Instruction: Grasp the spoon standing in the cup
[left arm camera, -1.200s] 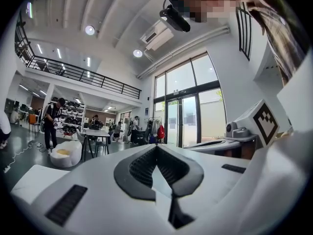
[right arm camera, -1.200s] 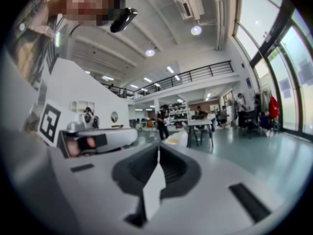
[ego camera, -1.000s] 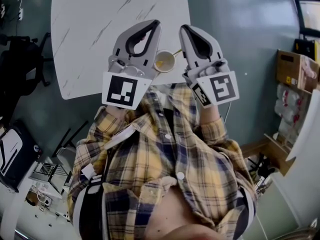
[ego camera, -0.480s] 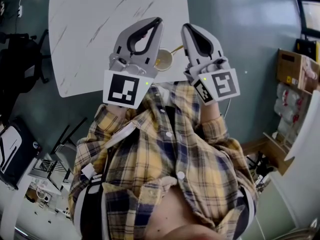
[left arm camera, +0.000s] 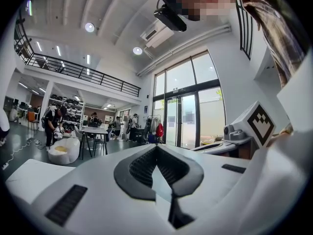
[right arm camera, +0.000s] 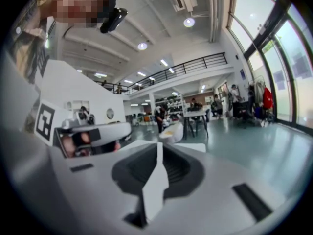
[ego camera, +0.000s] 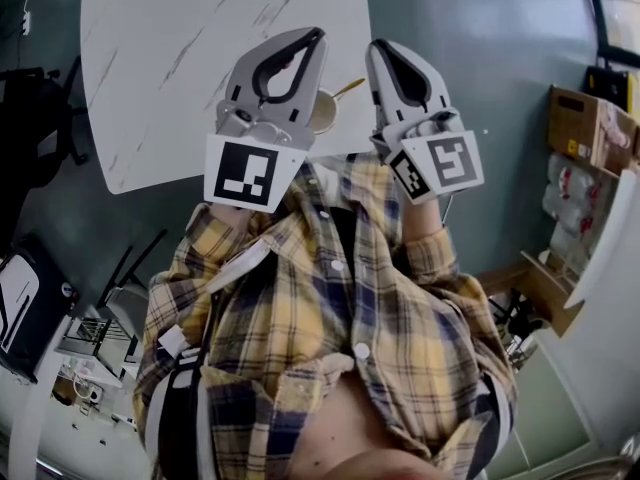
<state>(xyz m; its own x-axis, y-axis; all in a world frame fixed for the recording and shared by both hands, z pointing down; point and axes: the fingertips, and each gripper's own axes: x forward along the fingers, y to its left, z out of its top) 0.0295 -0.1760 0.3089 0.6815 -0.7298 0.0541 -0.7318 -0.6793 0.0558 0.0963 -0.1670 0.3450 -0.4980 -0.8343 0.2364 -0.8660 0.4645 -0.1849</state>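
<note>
A: Where's the spoon?

B: The thin gold-coloured spoon stands in the pale round cup, between both grippers. Its handle leans toward the right gripper.

A: Ready to grab?

B: No. It and the left gripper are both clenched, empty. I'd spread the right jaws first, then straddle the handle above the rim.

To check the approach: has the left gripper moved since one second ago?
Yes. Against the cup, the left gripper has shifted slightly right, now covering its left rim.
</note>
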